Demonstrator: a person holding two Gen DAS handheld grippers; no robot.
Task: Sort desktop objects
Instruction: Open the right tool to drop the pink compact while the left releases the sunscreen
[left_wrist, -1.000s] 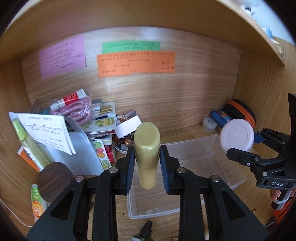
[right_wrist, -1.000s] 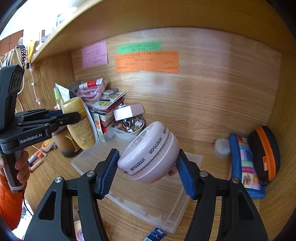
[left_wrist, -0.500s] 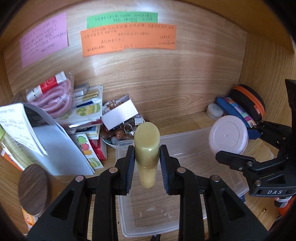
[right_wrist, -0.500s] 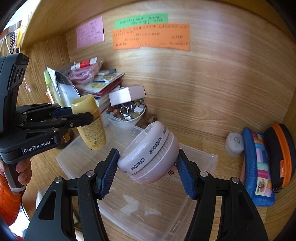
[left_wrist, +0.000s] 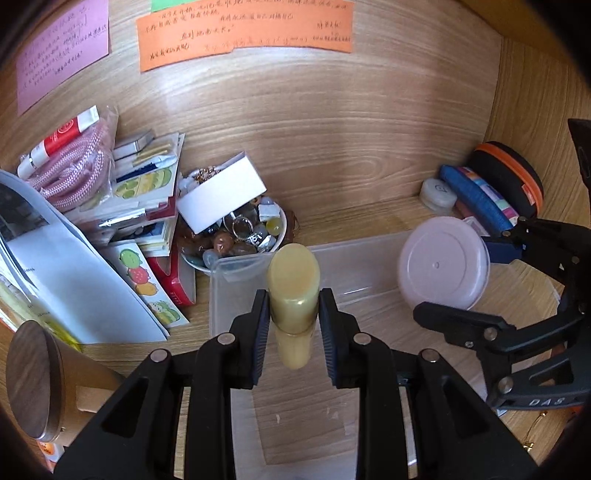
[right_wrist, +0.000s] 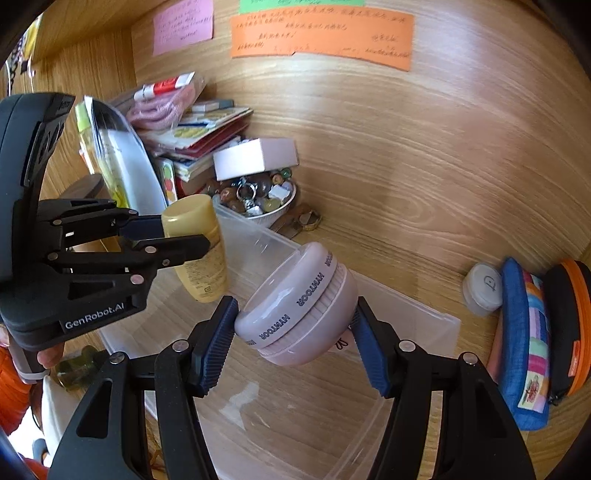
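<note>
A clear plastic bin (left_wrist: 229, 295) (right_wrist: 424, 321) lies on the wooden desk inside a cubby. My left gripper (left_wrist: 293, 325) (right_wrist: 173, 236) is shut on a yellow lotion bottle (left_wrist: 293, 295) (right_wrist: 199, 247), held cap-up over the bin's left part. My right gripper (right_wrist: 295, 325) (left_wrist: 476, 280) is shut on a round pale pink jar (right_wrist: 299, 306) (left_wrist: 443, 262) with a lettered lid, tilted, held over the bin's right part. Both items hang above the bin floor; its near end is hidden behind my fingers.
A bowl of beads and rings (left_wrist: 240, 236) with a white box (left_wrist: 221, 192) on it stands just behind the bin. Books and papers (left_wrist: 140, 192) pile at the left. A small white jar (left_wrist: 437, 192), a striped pouch (right_wrist: 524, 339) and an orange-zipped case (right_wrist: 569, 314) sit right. A wood-lidded cup (left_wrist: 33, 376) stands near left.
Both grippers have sunk and moved forward toward the bin with their items still gripped. The back wall and the bin now look closer and larger.
</note>
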